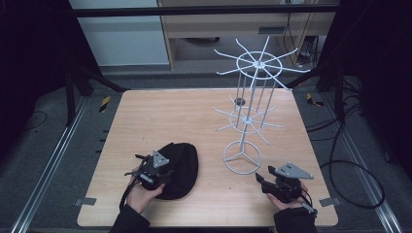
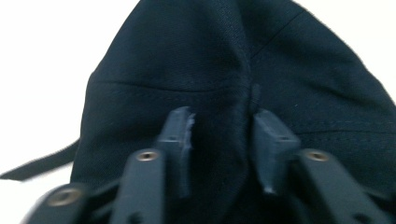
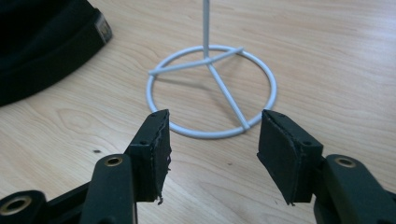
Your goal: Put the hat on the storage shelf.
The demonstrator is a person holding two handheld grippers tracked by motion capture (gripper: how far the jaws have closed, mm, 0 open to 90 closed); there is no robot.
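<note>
wire rack (image 1: pixel 248 116) blocks right, left table (image 1: pixel 141 121) free

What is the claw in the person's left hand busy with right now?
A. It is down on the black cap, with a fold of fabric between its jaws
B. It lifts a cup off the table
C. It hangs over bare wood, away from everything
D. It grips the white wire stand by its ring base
A: in the left gripper view the left claw sits on the black cap, a ridge of fabric bunched between its jaws; the white wire stand stands apart.
</note>
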